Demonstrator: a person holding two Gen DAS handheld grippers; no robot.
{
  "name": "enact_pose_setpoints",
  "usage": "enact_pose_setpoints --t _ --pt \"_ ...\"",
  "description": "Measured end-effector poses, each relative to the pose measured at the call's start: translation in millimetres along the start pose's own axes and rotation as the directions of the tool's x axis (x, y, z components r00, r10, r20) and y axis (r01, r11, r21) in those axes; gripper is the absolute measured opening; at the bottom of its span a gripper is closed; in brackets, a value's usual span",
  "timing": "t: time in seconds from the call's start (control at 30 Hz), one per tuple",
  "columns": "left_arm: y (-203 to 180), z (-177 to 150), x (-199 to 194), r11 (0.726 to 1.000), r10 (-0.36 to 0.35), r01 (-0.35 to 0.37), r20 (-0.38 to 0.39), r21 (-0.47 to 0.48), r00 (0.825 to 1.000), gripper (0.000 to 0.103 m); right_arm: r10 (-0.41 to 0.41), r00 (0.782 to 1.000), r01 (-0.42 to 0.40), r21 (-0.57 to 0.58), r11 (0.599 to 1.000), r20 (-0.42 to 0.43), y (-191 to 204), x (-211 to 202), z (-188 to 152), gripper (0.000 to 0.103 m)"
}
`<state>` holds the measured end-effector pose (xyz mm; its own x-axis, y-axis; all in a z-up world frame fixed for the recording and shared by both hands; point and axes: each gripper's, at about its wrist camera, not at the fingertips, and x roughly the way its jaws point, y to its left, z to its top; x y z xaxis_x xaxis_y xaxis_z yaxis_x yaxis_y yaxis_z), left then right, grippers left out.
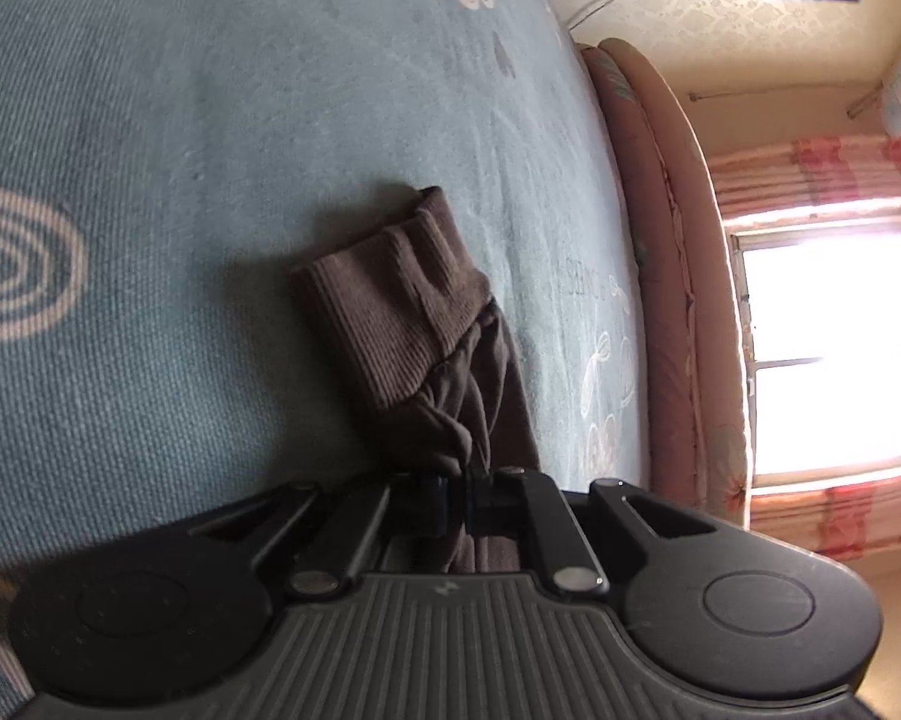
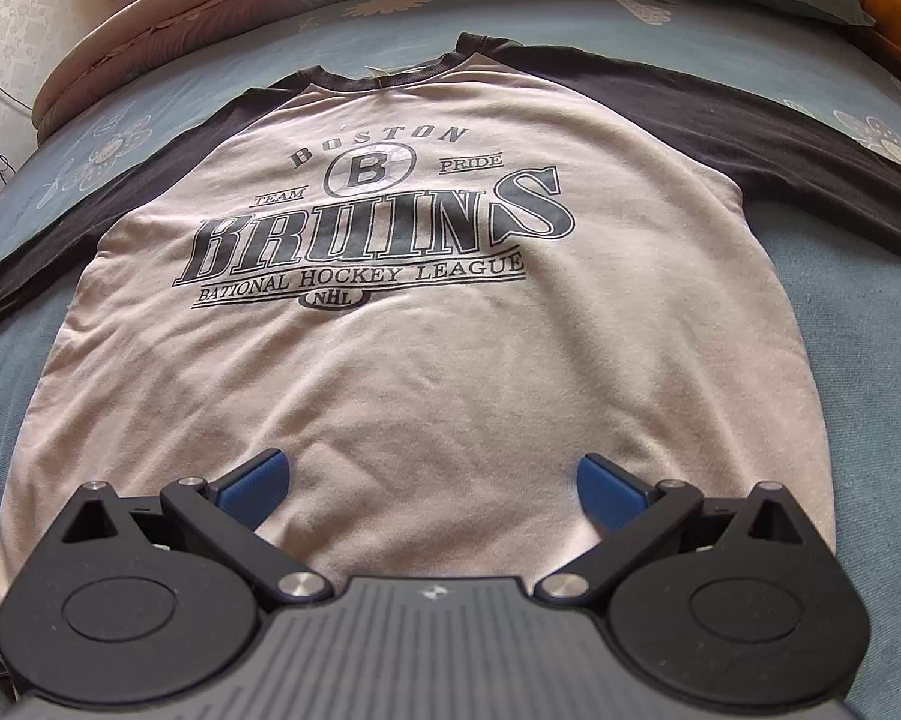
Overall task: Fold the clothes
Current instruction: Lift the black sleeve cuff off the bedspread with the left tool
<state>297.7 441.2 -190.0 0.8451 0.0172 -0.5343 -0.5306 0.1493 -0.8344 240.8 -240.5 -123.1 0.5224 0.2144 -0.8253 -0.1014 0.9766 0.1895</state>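
Sweatshirt (image 2: 402,324) spread flat, print up, on blue bedspread (image 2: 858,360). Left gripper (image 1: 459,495) clamped on dark sleeve (image 1: 414,324) just behind ribbed cuff, cuff lying on bedspread. Right gripper (image 2: 432,492) spread wide over pale hem, pinching nothing.

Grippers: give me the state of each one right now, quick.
Left gripper: jaws shut on the dark sleeve, just behind its ribbed cuff.
Right gripper: jaws open, holding nothing, above the shirt.
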Motion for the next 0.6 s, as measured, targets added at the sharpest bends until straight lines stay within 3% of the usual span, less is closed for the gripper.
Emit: enact_pose_setpoints --t 0.1,0.3,0.6 --pt "-13 -2 -4 0.998 0.019 -0.020 0.005 0.067 1.000 0.003 0.008 1.000 -0.008 0.006 1.000 0.000 -2 -2 0 0.103" --pt "-46 -4 -18 0.984 -0.038 0.039 -0.006 0.173 0.999 0.003 0.047 0.999 -0.047 0.026 0.999 0.011 -4 -6 1 0.103" --pt "-106 -26 -31 0.958 -0.122 0.134 -0.062 0.255 0.991 0.003 0.107 0.994 -0.107 -0.017 0.994 0.026 1 -20 -1 0.103"
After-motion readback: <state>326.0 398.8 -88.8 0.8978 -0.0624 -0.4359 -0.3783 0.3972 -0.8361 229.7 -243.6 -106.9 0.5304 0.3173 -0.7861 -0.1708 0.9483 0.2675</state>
